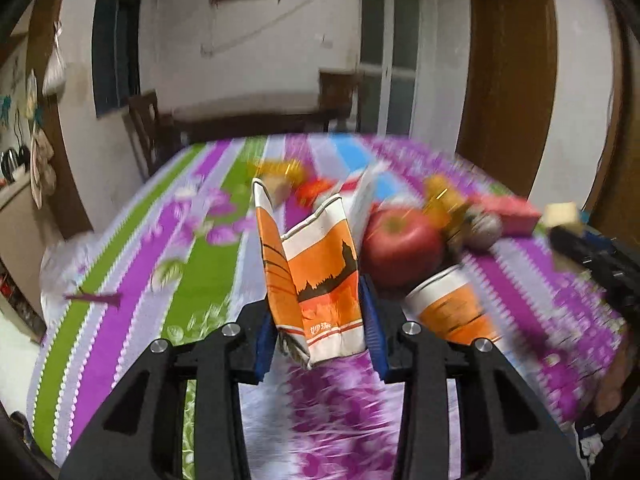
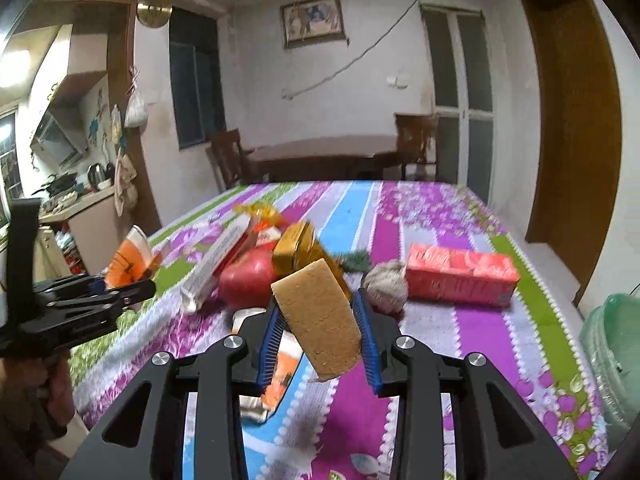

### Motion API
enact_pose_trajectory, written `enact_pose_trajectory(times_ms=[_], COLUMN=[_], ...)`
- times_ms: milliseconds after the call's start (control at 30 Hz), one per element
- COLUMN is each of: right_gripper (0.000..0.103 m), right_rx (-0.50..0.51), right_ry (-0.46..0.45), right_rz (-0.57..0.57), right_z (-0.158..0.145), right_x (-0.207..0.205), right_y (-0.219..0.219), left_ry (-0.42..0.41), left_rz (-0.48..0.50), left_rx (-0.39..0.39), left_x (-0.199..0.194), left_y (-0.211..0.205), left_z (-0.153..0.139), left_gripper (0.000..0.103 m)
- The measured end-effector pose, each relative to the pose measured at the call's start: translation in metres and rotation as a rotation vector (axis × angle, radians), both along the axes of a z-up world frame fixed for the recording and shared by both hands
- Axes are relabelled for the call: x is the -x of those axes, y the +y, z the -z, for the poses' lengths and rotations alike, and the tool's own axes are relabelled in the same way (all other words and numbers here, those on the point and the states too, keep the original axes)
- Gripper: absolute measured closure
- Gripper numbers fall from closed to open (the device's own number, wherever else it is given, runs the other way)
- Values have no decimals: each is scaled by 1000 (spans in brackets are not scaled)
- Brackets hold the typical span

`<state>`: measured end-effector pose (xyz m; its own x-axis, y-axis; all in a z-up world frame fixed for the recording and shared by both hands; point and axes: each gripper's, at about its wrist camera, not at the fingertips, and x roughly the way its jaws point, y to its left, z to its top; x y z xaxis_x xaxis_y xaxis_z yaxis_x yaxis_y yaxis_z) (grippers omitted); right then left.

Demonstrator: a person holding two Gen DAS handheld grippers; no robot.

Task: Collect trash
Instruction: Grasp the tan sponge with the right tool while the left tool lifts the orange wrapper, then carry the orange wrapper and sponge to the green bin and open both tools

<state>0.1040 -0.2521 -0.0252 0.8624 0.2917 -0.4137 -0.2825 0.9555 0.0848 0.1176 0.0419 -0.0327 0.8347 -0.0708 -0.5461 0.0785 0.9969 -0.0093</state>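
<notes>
My left gripper (image 1: 316, 300) is shut on a crushed orange and white paper cup (image 1: 320, 280), held upright a little above the striped tablecloth (image 1: 132, 280). A second paper cup (image 1: 452, 308) lies on its side just to the right, below a red apple (image 1: 400, 248). My right gripper (image 2: 318, 308) is shut on a tan sponge block (image 2: 320, 320), lifted off the table. Beneath it lies the second paper cup (image 2: 280, 368). In the right wrist view the left gripper (image 2: 144, 286) shows at the left edge with the crushed cup (image 2: 128, 260).
Around the apple (image 2: 248, 276) lie a white carton (image 2: 216, 264), a gold tin (image 2: 300, 252), a twine ball (image 2: 386, 284) and a pink box (image 2: 460, 276). A green bag-lined bin (image 2: 612, 332) stands off the table's right edge. A clear plastic bag (image 1: 64, 264) lies at the left edge.
</notes>
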Motion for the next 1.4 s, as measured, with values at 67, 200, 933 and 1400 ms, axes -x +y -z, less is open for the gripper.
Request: enact_pose_trajectory(times_ms=[67, 200, 933, 1400], right_gripper=[67, 67, 67, 67], right_rx=[13, 22, 68, 98], right_ry=[-21, -49, -84, 27], right_rz=[14, 38, 307, 566], right_z=[-6, -17, -64, -68], right_x=[3, 8, 29, 42], right_y=[2, 4, -133, -339], left_ry=[-56, -130, -173, -69], left_rz=[3, 15, 264, 570], left_rx=[2, -1, 48, 90], left_x=[8, 17, -14, -53], left_y=[-12, -35, -166, -317], left_z=[-13, -27, -49, -48], left_gripper=[67, 67, 67, 67])
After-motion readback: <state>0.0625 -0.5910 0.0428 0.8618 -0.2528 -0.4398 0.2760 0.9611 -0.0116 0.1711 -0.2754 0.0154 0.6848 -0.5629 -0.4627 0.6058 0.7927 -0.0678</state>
